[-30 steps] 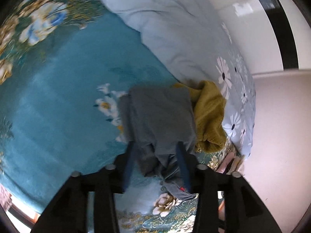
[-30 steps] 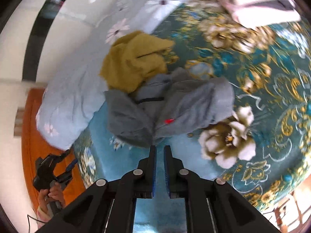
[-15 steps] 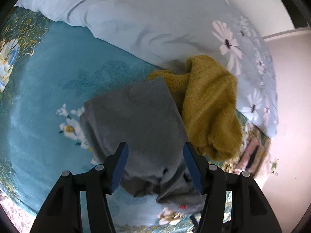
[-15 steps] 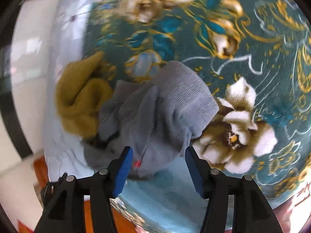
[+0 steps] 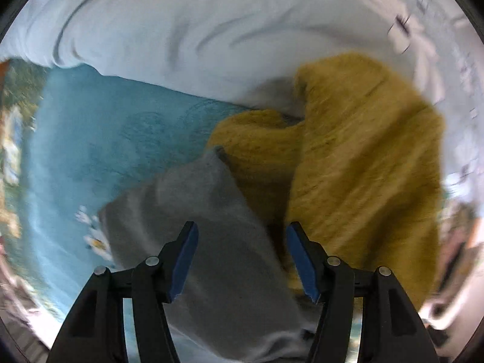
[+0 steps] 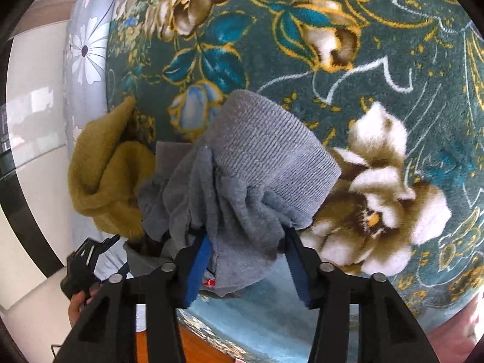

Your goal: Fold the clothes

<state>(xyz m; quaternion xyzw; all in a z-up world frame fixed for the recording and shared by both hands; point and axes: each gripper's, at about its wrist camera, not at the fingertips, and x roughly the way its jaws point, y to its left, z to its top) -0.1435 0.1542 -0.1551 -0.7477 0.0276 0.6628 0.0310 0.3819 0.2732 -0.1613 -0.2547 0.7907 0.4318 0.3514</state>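
Note:
A crumpled grey garment (image 6: 254, 181) with a ribbed cuff lies on the teal floral blanket (image 6: 302, 75); it also shows in the left wrist view (image 5: 211, 236). A mustard knit garment (image 5: 357, 163) lies beside it against the pale duvet, and shows in the right wrist view (image 6: 103, 175). My left gripper (image 5: 242, 257) is open, its jaws astride the grey cloth near the mustard one. My right gripper (image 6: 246, 260) is open, its jaws either side of a bunched fold of the grey garment. The left gripper (image 6: 87, 260) is seen small at the lower left.
A pale blue duvet (image 5: 211, 36) with daisy prints lies along the far side of the bed. A white wall and dark strip (image 6: 27, 211) are at the left. A wooden bed edge (image 6: 193, 345) shows below the blanket.
Both grippers have moved closer to the clothes. The right gripper went from shut to open and now straddles the grey fold. The left gripper let go of the grey cloth and swung towards the mustard garment.

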